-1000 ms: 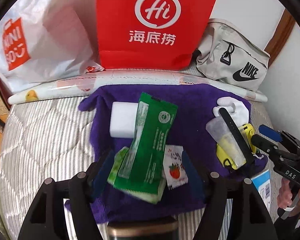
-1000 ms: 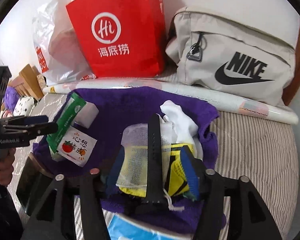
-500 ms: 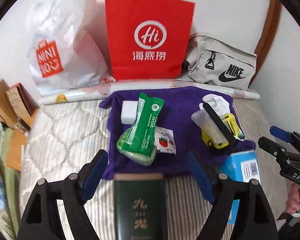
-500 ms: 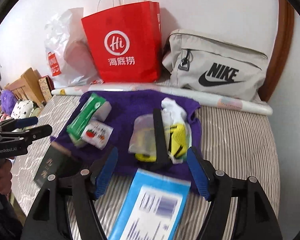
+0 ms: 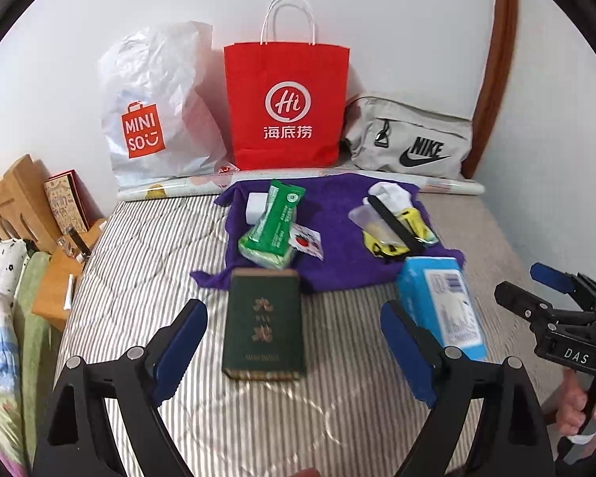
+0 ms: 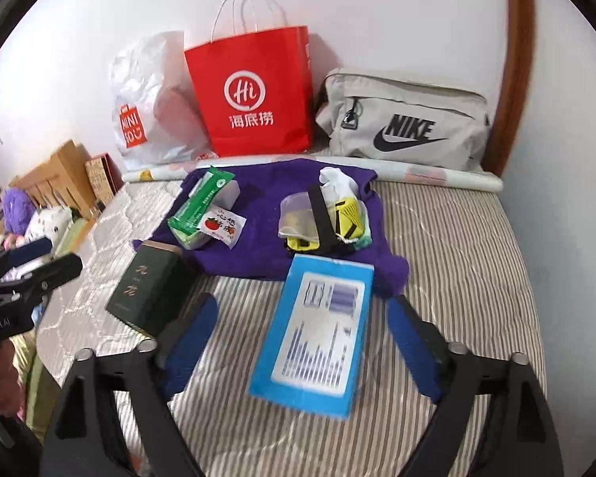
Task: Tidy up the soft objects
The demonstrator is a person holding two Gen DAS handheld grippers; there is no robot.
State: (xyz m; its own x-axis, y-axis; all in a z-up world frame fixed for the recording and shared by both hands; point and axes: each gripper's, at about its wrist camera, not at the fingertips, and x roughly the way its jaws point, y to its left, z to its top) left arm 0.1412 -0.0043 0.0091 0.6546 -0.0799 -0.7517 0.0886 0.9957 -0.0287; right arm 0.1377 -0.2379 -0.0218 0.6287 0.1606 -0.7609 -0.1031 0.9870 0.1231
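A purple towel [image 5: 337, 234] [image 6: 266, 214] lies on the striped mattress. On it lie a green tissue pack [image 5: 274, 222] [image 6: 198, 206], a white block [image 5: 254, 206], a small strawberry sachet [image 5: 306, 240] [image 6: 223, 227], and a pile with a white sock [image 5: 391, 194], a yellow mesh item [image 6: 347, 218] and a black strap [image 6: 321, 214]. My left gripper [image 5: 294, 349] is open over a dark green box [image 5: 263, 328]. My right gripper [image 6: 302, 346] is open over a blue box [image 6: 318, 334].
A red paper bag [image 5: 286, 107], a white Miniso bag [image 5: 155, 111] and a grey Nike bag [image 5: 409, 143] stand against the wall behind a rolled sheet [image 5: 171, 189]. A wooden bed frame [image 5: 16, 194] and bedding lie left. The mattress edge drops right.
Both grippers have pulled back and up from the towel. The green box and the blue box have come into view between their open fingers.
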